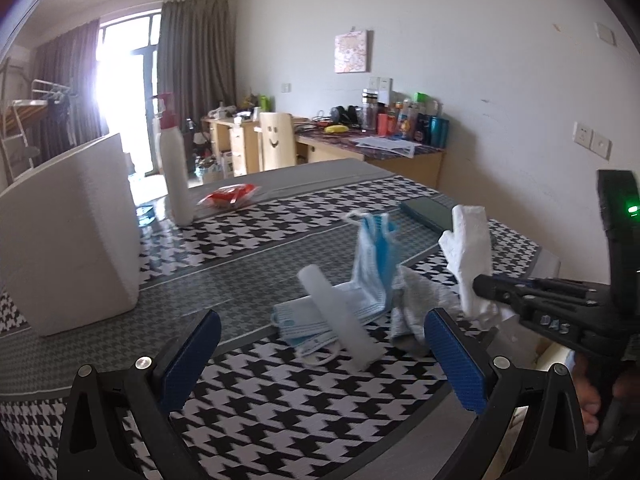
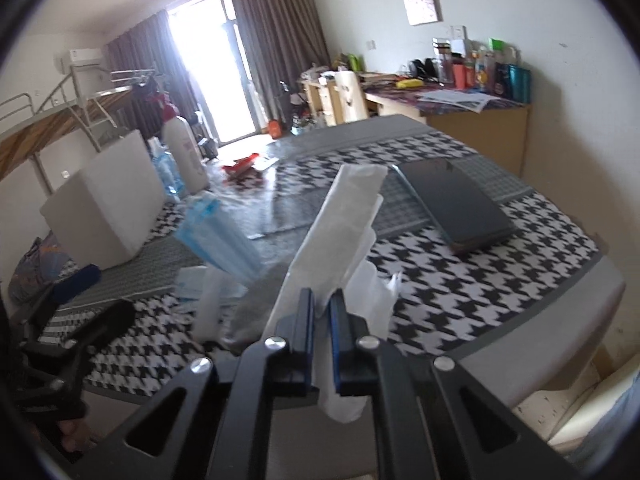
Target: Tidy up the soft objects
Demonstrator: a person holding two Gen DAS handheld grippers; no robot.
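Note:
My right gripper (image 2: 322, 312) is shut on a folded white tissue (image 2: 344, 220), which stands up from the jaws above the houndstooth tablecloth (image 2: 460, 280). In the left wrist view the same tissue (image 1: 468, 248) sticks up from the right gripper (image 1: 480, 286) at the right. My left gripper (image 1: 324, 356) is open, low over the cloth, with nothing between its blue pads (image 1: 196, 356). Just beyond it lie blue face masks (image 1: 312, 324), a white translucent strip (image 1: 340, 316) across them, a grey cloth (image 1: 416, 308) and one mask (image 1: 376, 256) standing upright.
A white box (image 1: 72, 232) stands at the left, with a white pump bottle (image 1: 174, 160) and a red packet (image 1: 228, 196) behind it. A dark flat phone-like slab (image 2: 456, 204) lies on the far right of the table. A cluttered desk (image 1: 400, 156) lines the wall.

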